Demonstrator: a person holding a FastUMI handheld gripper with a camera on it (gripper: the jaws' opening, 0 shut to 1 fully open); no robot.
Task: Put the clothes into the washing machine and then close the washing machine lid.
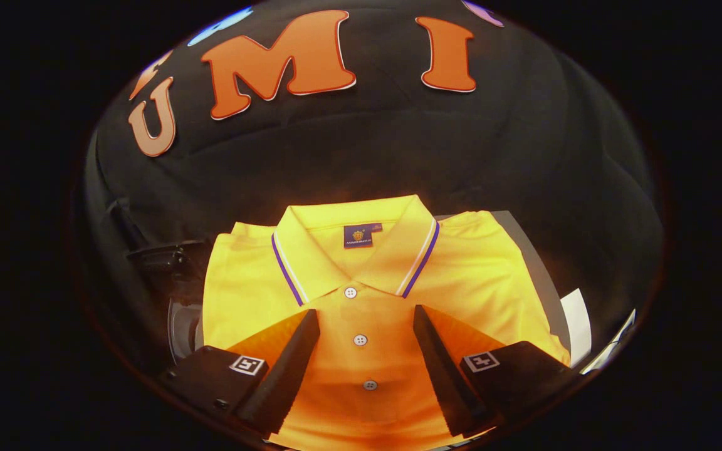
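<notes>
Reaching for the folded yellow polo shirt, not yet gripped.
The gripper hovers wide open over the button placket; next it likely must descend and pinch fabric.

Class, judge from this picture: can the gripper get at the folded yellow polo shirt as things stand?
Probably yes. The gripper is open, its fingers astride the button placket of the yellow polo shirt, with nothing lying over it.
</notes>
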